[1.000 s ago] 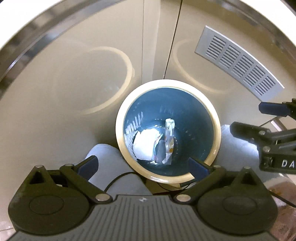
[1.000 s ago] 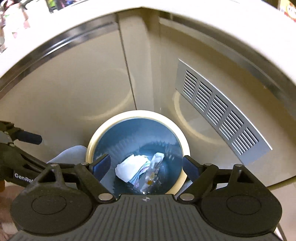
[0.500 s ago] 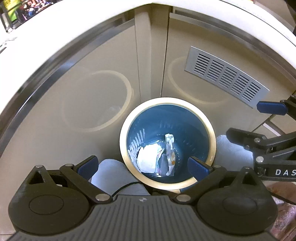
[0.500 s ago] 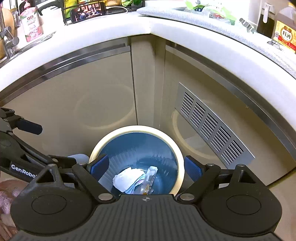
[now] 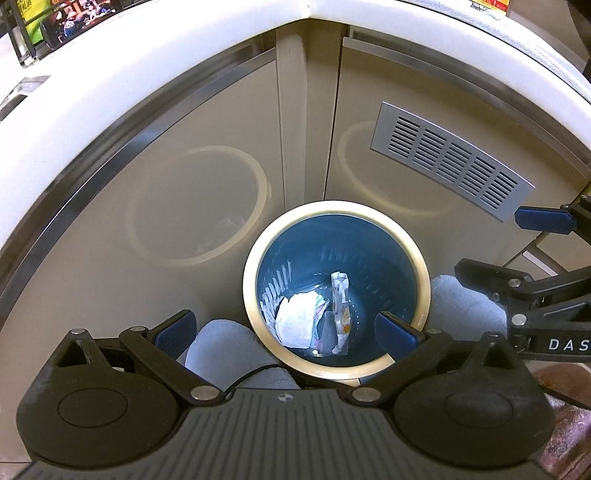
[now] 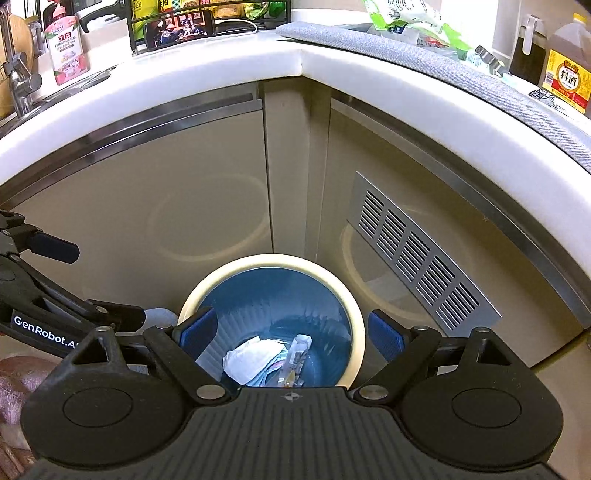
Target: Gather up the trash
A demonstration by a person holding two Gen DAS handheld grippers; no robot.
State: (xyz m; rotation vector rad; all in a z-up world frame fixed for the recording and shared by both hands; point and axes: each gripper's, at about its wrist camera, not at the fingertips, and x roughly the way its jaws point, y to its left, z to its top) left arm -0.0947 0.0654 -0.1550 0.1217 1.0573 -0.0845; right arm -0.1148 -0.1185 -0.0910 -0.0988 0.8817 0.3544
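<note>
Left wrist view: trash [image 5: 295, 325] lies in bin [image 5: 255, 266], below open, empty jaws.

The floor [image 6: 561, 373] is showing only as a pale strip at the right, below the cabinet doors. A round bin [image 5: 255, 280] with a cream rim and blue inside is standing upright on it, in the corner where the two cabinet runs are meeting. The white table [image 6: 229, 70] is running along the far edge above the doors. On it, at the far left, a pink soap bottle [image 6: 65, 48] is standing near a tap; a phone [image 6: 179, 32] is leaning in a wire rack at the centre; a grey mat [image 6: 424, 59] is lying on the right run, with a yellow-labelled bottle [image 6: 565, 77] standing at the far right.
</note>
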